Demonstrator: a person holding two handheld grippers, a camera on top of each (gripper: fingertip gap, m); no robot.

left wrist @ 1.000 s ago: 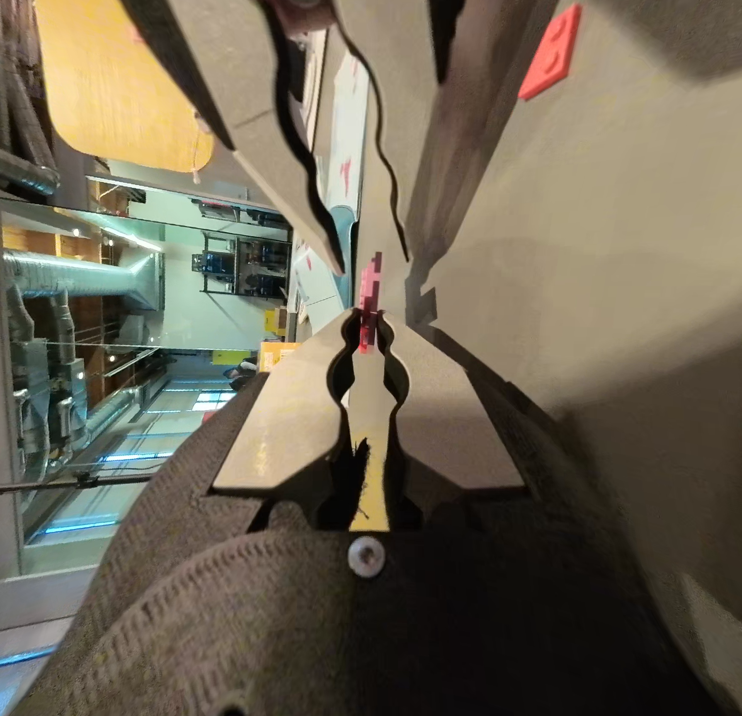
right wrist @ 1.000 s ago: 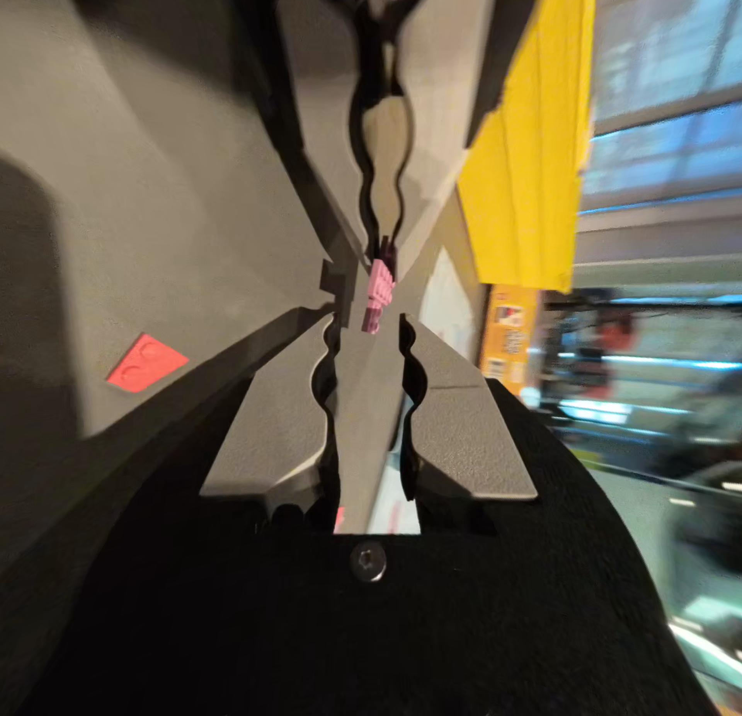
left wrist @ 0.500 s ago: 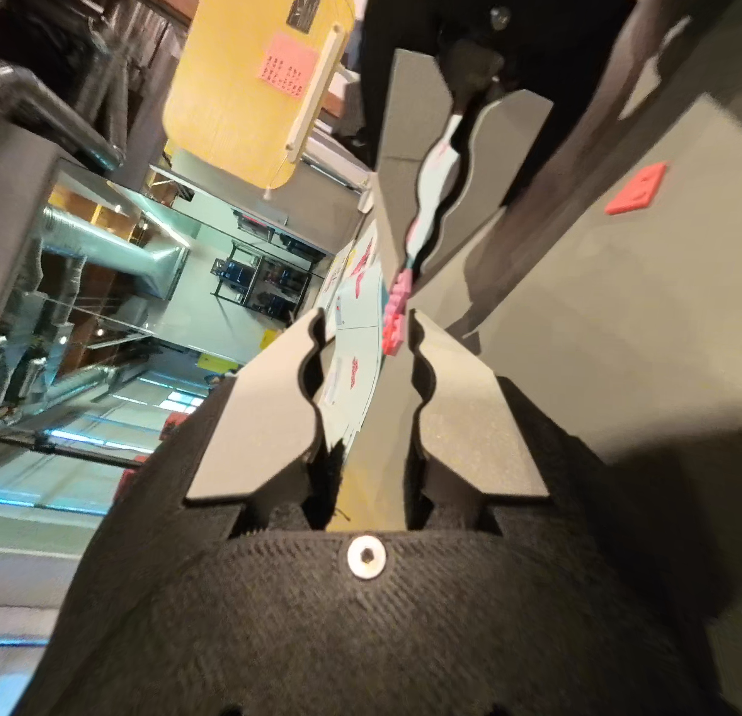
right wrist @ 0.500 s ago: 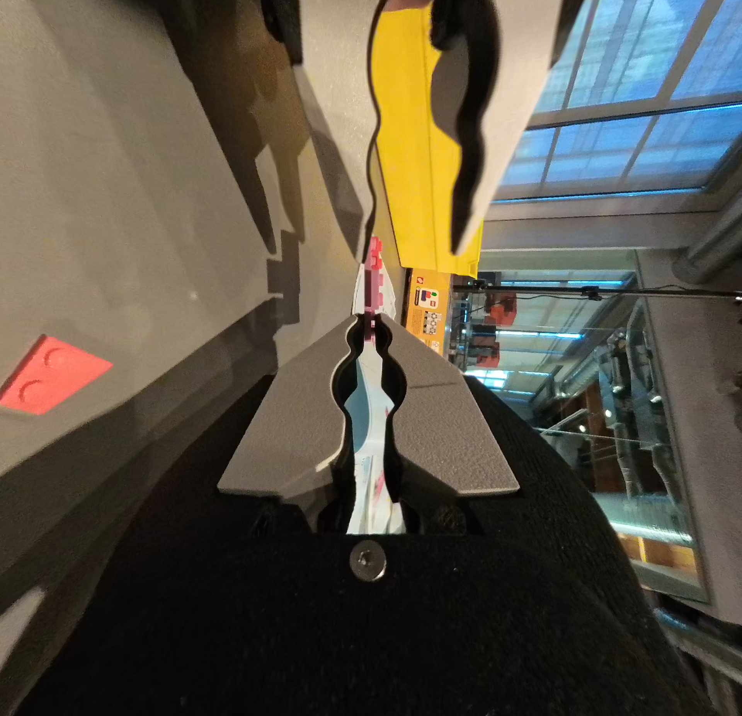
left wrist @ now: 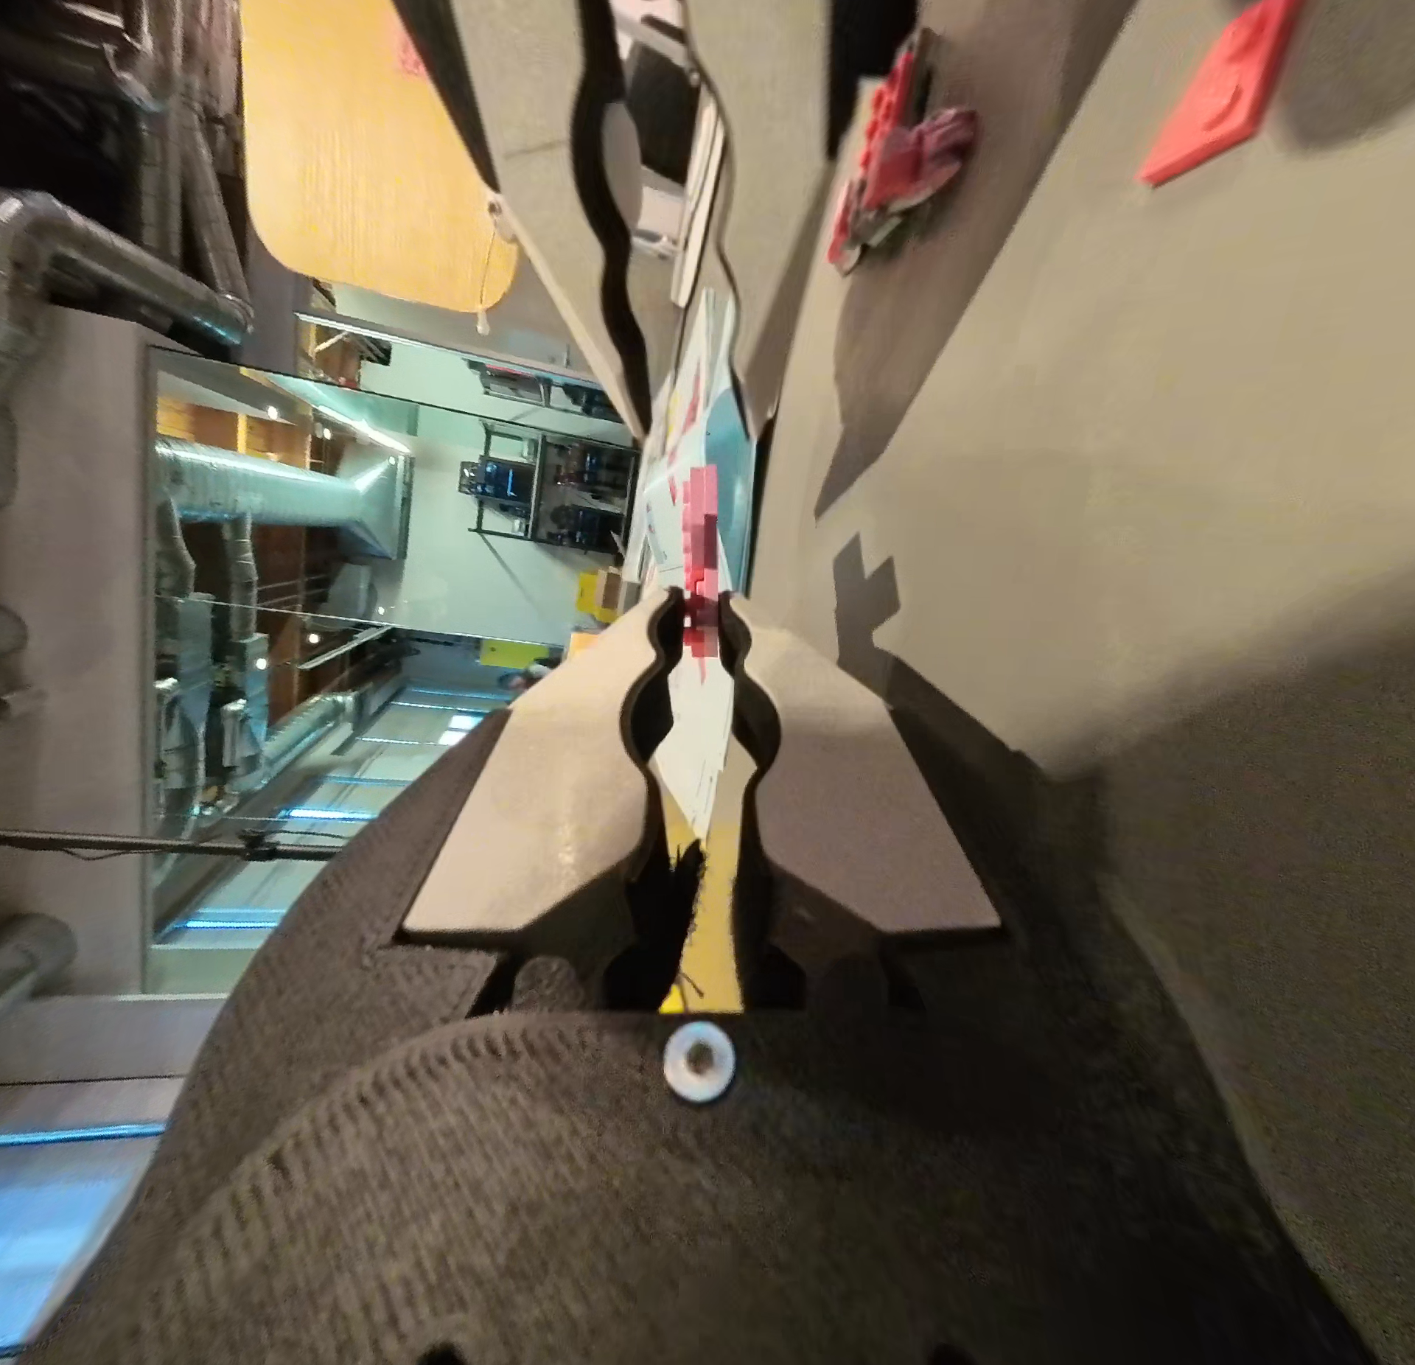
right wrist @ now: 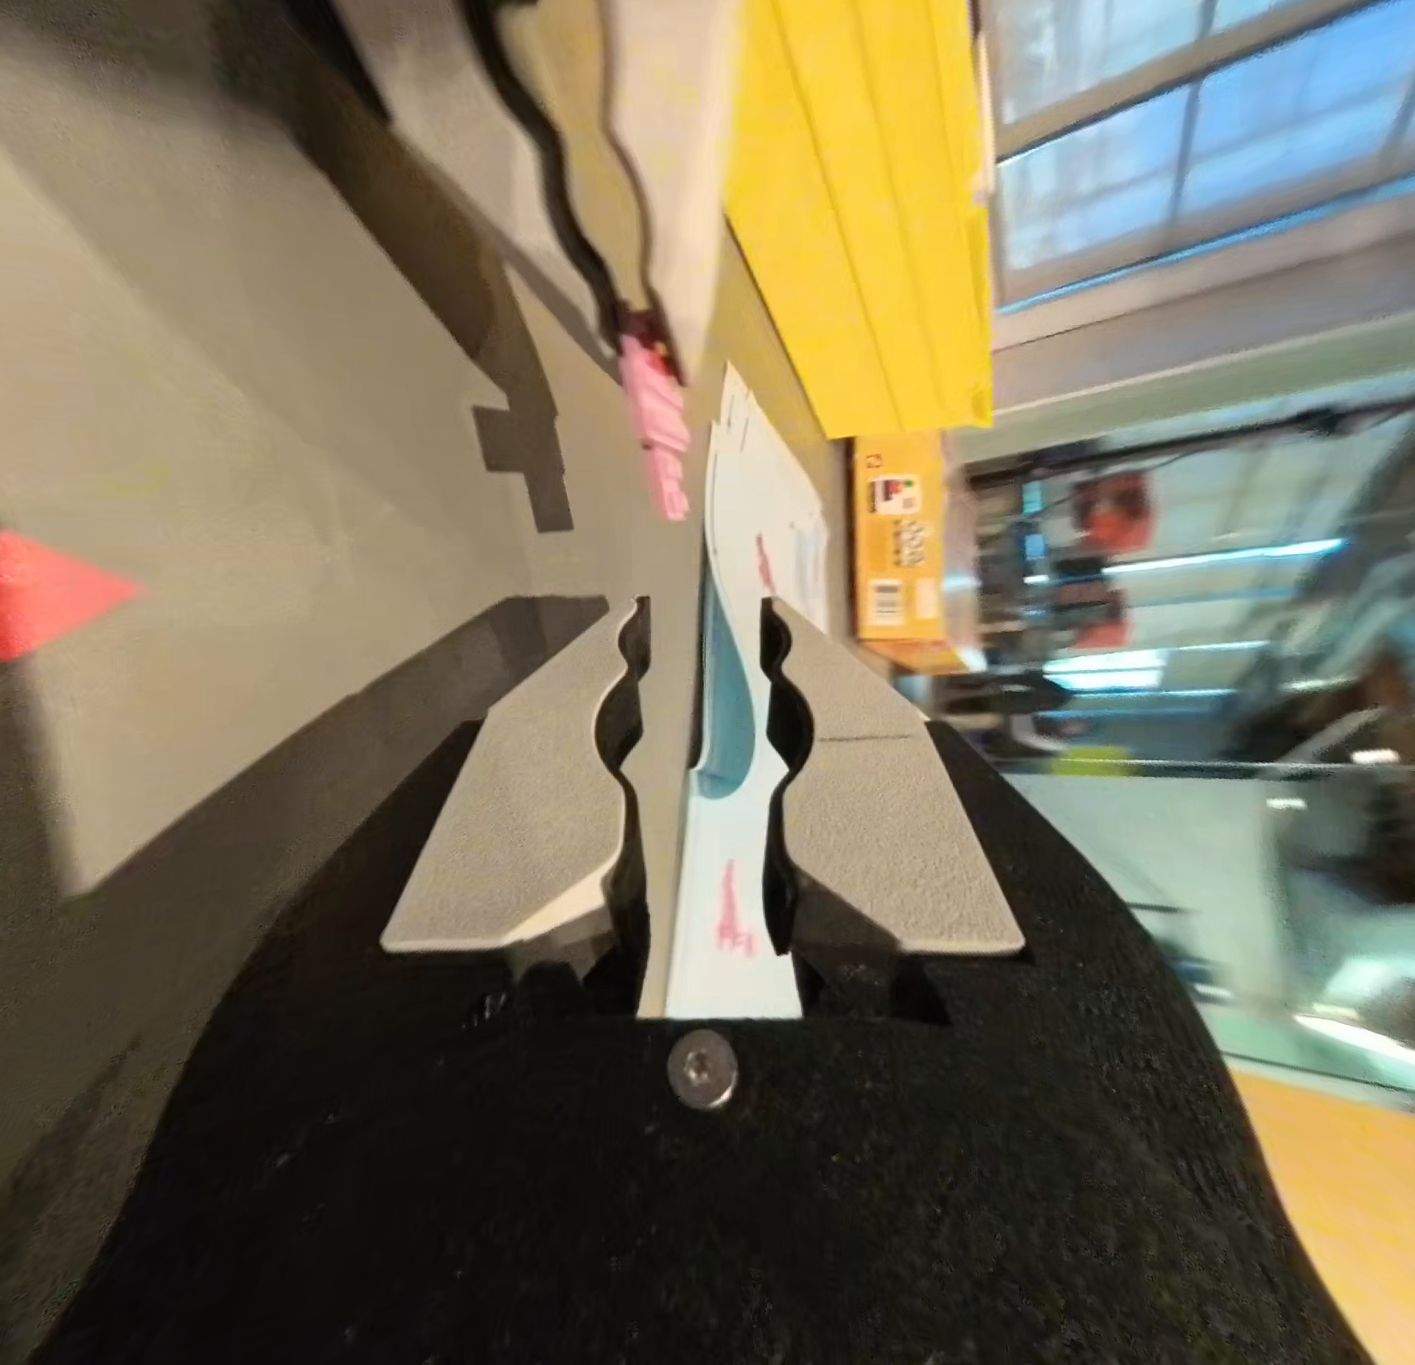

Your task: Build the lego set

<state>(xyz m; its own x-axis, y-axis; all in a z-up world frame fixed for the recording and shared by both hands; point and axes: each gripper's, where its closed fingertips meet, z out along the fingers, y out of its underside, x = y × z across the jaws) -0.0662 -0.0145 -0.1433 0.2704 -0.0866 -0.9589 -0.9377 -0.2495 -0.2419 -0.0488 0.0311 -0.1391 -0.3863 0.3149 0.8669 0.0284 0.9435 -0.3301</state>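
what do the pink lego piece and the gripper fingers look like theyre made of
Pink lego assembly: apparently hard moulded plastic, given its stepped blocky edges and even colour; blur hides any gloss. The left gripper clamps its lower end. Fingers: matte grey with a fine grainy texture, likely printed or moulded plastic, though coated metal cannot be excluded.

Each tool: black body, grey wavy-edged fingers, silver screw.

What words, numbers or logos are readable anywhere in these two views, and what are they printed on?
Orange box: printed label and barcode, too blurred to read.
Instruction booklet: pink and blue pictures show, no readable words.
Pink sticker on the yellow wooden board: too blurred to read.
No other writing shows.
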